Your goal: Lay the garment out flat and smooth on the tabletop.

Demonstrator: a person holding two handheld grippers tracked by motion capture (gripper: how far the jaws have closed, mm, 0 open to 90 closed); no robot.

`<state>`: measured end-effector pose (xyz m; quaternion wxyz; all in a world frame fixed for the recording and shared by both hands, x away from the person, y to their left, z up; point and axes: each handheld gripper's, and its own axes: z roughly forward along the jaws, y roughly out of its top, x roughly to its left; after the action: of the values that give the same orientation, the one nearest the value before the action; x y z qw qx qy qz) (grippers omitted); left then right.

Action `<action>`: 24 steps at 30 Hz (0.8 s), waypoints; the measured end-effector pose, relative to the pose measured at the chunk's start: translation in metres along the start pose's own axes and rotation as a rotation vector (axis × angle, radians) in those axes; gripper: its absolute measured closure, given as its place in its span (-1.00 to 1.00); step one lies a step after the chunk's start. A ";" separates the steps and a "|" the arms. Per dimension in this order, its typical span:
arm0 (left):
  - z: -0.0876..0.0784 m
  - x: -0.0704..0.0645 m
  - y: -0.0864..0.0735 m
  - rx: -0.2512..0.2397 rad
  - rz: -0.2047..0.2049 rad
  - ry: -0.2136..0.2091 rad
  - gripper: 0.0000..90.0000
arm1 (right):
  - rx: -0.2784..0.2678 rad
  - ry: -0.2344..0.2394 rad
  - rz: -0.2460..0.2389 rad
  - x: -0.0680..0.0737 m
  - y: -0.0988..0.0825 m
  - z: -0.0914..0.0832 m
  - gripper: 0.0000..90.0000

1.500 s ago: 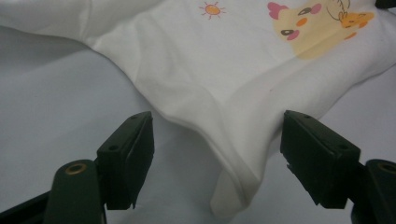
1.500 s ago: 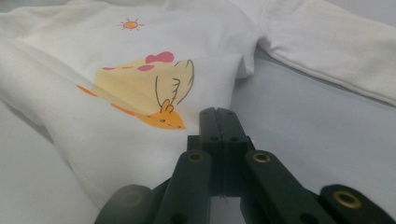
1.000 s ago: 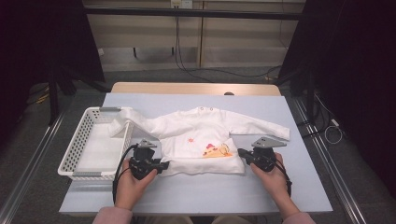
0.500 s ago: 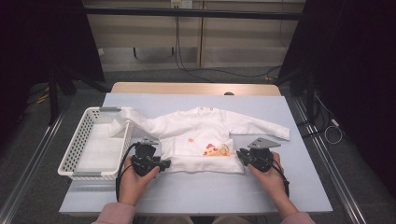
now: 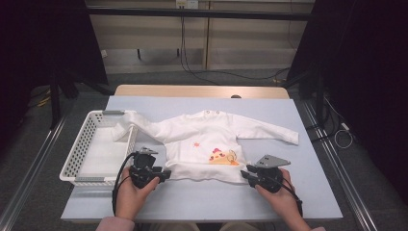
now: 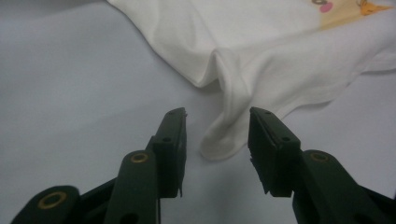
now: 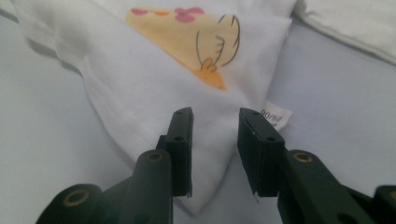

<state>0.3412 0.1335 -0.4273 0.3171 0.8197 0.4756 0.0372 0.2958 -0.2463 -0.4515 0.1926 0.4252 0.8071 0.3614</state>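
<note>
Both my grippers, left gripper [image 5: 166, 174] and right gripper [image 5: 244, 174], part-open, nothing gripped, jaws just opening at white shirt's [image 5: 207, 139] folded hem corners, bare table [image 5: 202, 202] before me.

The left gripper [image 6: 217, 135] has its black jaws parted, having just closed a little. A puckered corner of the white baby shirt [image 6: 280, 60] lies between their tips, untouched, on the pale counter [image 6: 70, 84]; the printed front spreads beyond.
</note>
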 end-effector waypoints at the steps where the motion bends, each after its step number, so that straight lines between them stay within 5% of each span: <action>1: 0.004 0.000 -0.001 0.008 -0.010 -0.009 0.33 | 0.016 -0.002 0.001 0.001 -0.001 0.001 0.47; 4: 0.009 0.000 0.000 0.019 -0.011 -0.021 0.43 | 0.017 0.005 0.006 0.002 -0.003 0.003 0.55; 7: 0.010 0.001 0.001 0.027 0.004 -0.032 0.60 | 0.019 0.005 -0.015 0.003 -0.003 0.002 0.95; 8: 0.010 0.002 0.002 0.045 -0.005 -0.069 0.71 | 0.018 0.009 -0.017 0.002 -0.002 0.002 0.98; 9: 0.011 -0.001 0.001 0.052 -0.029 -0.087 0.77 | 0.021 0.026 -0.001 0.001 -0.002 0.001 0.99; 11: 0.009 -0.001 0.003 0.050 0.017 -0.095 0.81 | 0.020 0.051 0.031 0.000 -0.002 -0.001 0.99; 18: -0.011 0.000 0.005 0.005 -0.023 -0.137 0.86 | -0.023 0.058 0.025 0.001 0.004 -0.013 1.00; 24: -0.031 0.000 -0.003 -0.016 -0.015 -0.185 0.86 | -0.042 0.078 0.032 0.001 0.003 -0.026 1.00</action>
<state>0.3279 0.1494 -0.4038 0.3664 0.8136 0.4499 -0.0373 0.2807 -0.2551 -0.4319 0.1639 0.4195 0.7993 0.3979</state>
